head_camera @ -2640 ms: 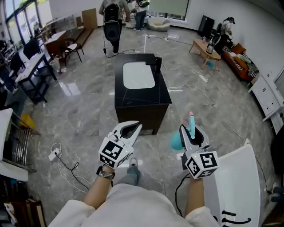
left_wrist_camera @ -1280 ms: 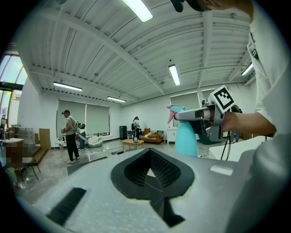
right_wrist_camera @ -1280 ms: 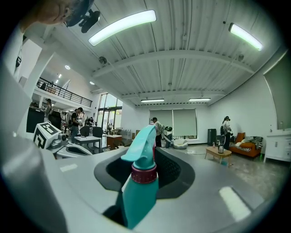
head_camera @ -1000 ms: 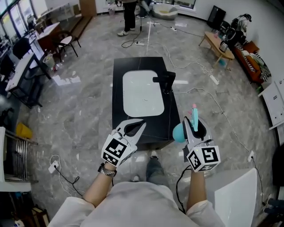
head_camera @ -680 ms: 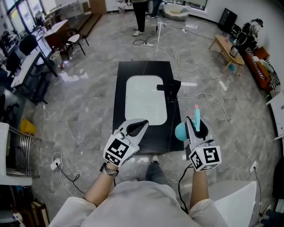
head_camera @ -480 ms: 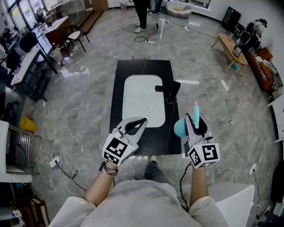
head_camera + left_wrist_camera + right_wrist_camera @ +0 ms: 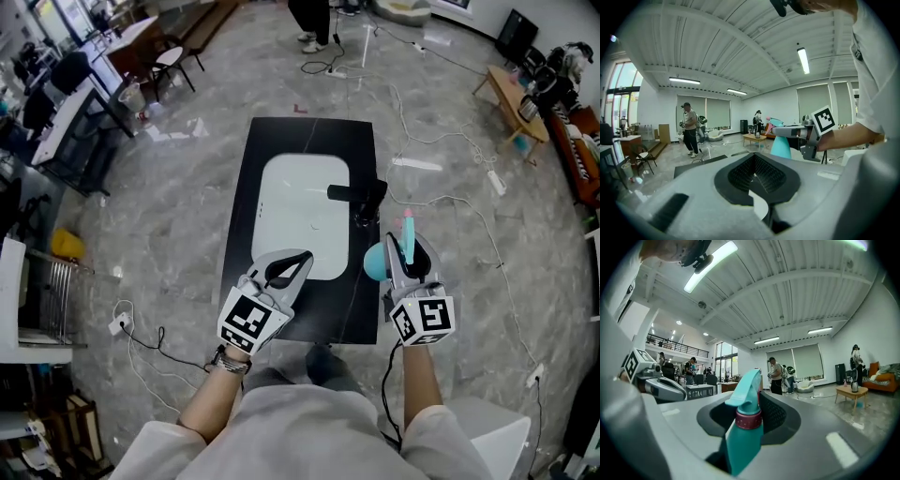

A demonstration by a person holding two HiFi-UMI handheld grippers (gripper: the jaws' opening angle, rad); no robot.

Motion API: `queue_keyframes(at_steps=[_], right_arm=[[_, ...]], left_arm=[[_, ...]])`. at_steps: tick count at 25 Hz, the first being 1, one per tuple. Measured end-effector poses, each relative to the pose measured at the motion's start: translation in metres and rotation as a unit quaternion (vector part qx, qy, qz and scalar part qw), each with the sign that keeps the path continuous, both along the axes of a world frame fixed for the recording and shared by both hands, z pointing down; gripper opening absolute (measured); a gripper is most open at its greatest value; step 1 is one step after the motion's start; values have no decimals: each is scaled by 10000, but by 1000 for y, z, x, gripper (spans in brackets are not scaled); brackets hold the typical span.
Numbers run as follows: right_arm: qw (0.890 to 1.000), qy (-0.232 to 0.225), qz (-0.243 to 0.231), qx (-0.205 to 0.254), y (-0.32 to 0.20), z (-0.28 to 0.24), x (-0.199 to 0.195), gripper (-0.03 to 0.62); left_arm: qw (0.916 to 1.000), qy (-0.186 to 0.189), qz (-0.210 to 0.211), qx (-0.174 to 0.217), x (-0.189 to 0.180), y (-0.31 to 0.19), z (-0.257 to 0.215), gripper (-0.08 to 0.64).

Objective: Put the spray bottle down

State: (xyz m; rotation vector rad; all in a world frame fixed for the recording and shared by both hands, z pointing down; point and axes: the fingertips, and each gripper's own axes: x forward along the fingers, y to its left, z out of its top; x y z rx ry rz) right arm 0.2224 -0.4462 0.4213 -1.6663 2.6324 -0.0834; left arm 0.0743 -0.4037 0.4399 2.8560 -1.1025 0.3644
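A teal spray bottle (image 7: 376,262) with a pink nozzle tip stands upright in my right gripper (image 7: 405,253), whose jaws are shut on its neck. In the right gripper view the bottle (image 7: 743,437) fills the space between the jaws. It hangs over the near right corner of a black counter (image 7: 281,141), just in front of a black faucet (image 7: 362,196). My left gripper (image 7: 302,257) hovers over the counter's near edge, shut and holding nothing. The left gripper view looks past its closed tips (image 7: 754,157) to the bottle (image 7: 780,146) at the right.
A white sink basin (image 7: 300,211) is set into the counter. Cables (image 7: 141,337) trail over the grey marble floor on both sides. Desks and chairs (image 7: 80,112) stand at the far left, a low wooden table (image 7: 514,94) at the far right. A person (image 7: 317,14) stands beyond the counter.
The counter has come closer. Both grippers, before over the floor short of it, now reach over its near edge. The bottle stays gripped and upright.
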Motion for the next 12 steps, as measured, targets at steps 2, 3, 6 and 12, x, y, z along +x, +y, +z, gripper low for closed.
queue_keyframes(at_steps=[2,3,6,12], right_arm=[[10000,-11,-15,22,-15,15,5,140],[10000,-20,-34,34,-24,23,7,140],[9999,-93,-135,22,-50,46,7,140],[9996,-77,-225,-126,-83,94,5,140]], left_arm=[[9999,3,-120,-21,3,-9,4,6],[9998,2,-173,-38,3,-13,7,6],[9995,-52,-305,-88,3,-23,16,6],[9989,-147,-426,-141,6,-36,33,6]])
